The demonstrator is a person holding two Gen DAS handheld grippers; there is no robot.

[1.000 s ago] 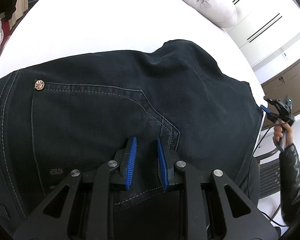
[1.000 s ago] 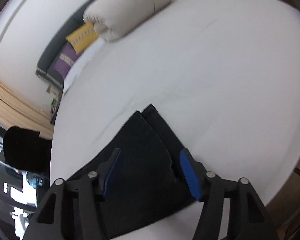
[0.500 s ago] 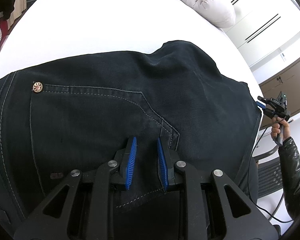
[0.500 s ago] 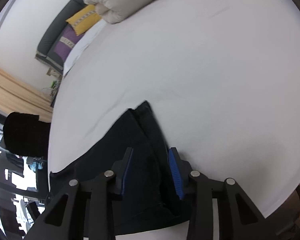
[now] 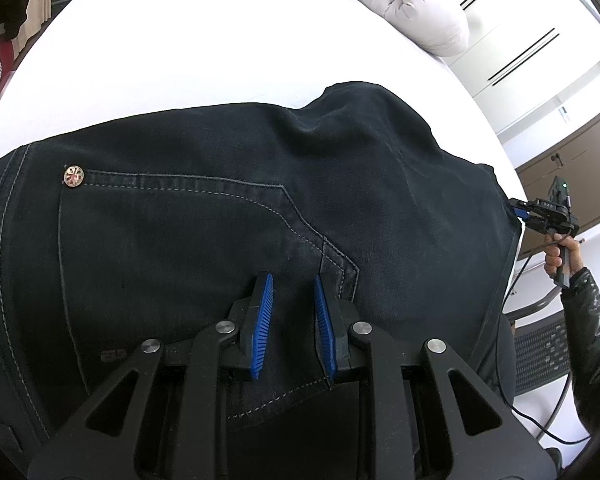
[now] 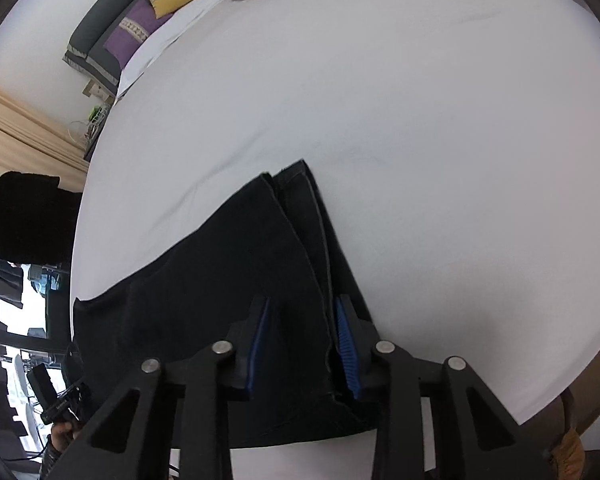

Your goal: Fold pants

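With the dark denim pants (image 5: 228,208) spread on the white bed (image 6: 420,100), the left claw (image 5: 291,320) pinches the seat while the right claw (image 6: 302,344) is closing on the hems and may catch only one layer.

No legible text anywhere.
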